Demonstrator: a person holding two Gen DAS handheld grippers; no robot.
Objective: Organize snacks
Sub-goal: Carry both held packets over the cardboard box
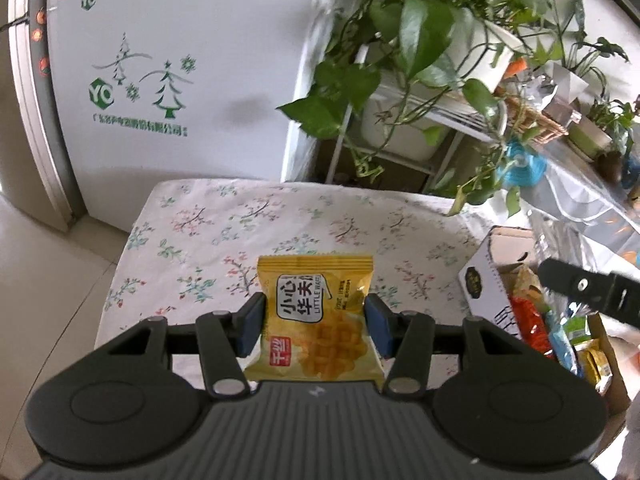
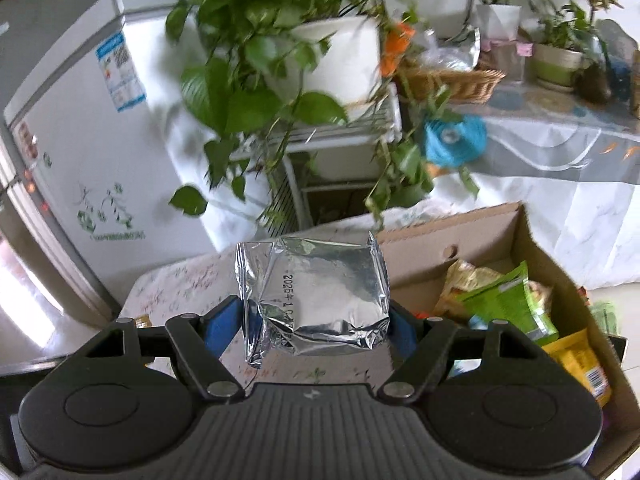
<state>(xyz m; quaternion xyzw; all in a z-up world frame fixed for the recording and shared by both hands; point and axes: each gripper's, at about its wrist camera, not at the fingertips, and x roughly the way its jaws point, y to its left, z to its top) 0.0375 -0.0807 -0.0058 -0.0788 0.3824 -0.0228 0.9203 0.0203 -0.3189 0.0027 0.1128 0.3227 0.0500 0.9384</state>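
Two snack packets in grip, one per gripper. Left gripper clamped on yellow Little Waffle packet: glossy, waffle picture, red brand tag, held by both side edges above floral tablecloth. Right gripper clamped on silver foil packet: crumpled, printed date code, plain face up, held beside cardboard box of mixed snacks.

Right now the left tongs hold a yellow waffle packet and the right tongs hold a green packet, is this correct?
Not quite. The left tongs do hold the yellow waffle packet, but the right wrist view shows the right tongs holding a silver foil packet, not green.
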